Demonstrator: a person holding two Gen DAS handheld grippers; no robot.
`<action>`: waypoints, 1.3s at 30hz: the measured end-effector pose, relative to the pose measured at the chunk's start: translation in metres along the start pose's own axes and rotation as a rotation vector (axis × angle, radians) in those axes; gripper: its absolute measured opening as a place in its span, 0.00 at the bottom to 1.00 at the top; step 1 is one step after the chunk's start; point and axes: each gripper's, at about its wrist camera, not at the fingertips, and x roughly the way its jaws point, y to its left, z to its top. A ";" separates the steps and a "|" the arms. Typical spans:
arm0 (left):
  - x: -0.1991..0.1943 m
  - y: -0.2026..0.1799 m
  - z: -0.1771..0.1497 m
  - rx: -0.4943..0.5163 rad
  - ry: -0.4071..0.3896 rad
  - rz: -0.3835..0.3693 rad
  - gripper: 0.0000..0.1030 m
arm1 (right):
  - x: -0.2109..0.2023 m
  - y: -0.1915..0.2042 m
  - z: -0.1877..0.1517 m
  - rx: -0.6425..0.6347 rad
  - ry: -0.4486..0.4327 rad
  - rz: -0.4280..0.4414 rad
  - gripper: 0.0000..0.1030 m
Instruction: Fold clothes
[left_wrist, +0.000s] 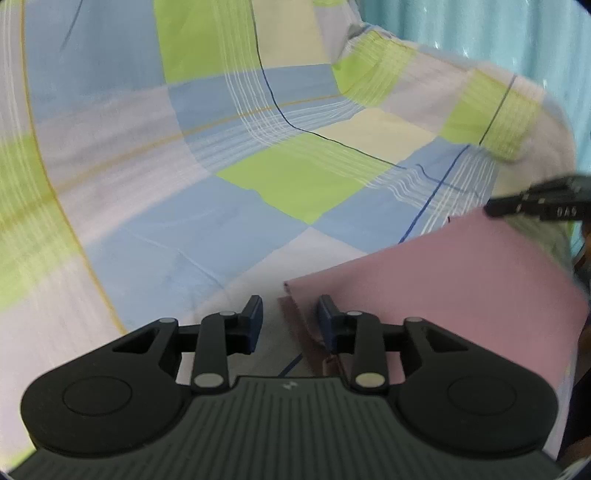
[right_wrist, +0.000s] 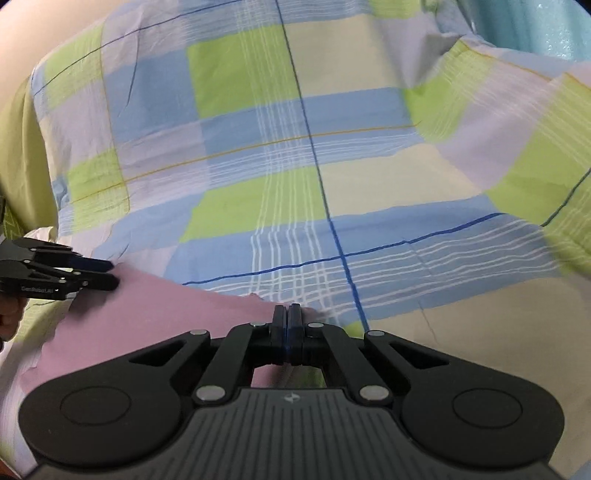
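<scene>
Reading "GenRobot" faintly on left gripper (right_wrist: 110, 275), fingers narrowly parted astride pink garment (right_wrist: 147, 317) corner; right gripper (right_wrist: 286, 314) pinched shut beside its edge, grip unclear.

1 pink garment (left_wrist: 461, 280); 2 tools; 1 checked sheet (left_wrist: 177, 155)

Pink cloth (left_wrist: 461, 280) lies on a blue, green, cream checked sheet (left_wrist: 229, 155).

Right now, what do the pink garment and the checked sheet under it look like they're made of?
Pink garment: thin, matte woven cloth, probably cotton; it lies flat with a crisp edge.
Checked sheet: light woven bed fabric, matte, likely cotton or a blend; it shows fine creases and soft folds.
</scene>
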 end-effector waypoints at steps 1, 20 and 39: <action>-0.008 -0.005 0.001 0.012 -0.003 -0.010 0.22 | -0.006 0.008 0.000 -0.027 -0.005 -0.026 0.05; -0.071 -0.053 -0.049 0.086 -0.027 -0.091 0.25 | -0.083 0.093 -0.063 -0.129 0.043 -0.020 0.15; -0.071 -0.119 -0.084 0.244 -0.023 -0.126 0.27 | -0.061 0.155 -0.080 -0.308 0.124 0.102 0.15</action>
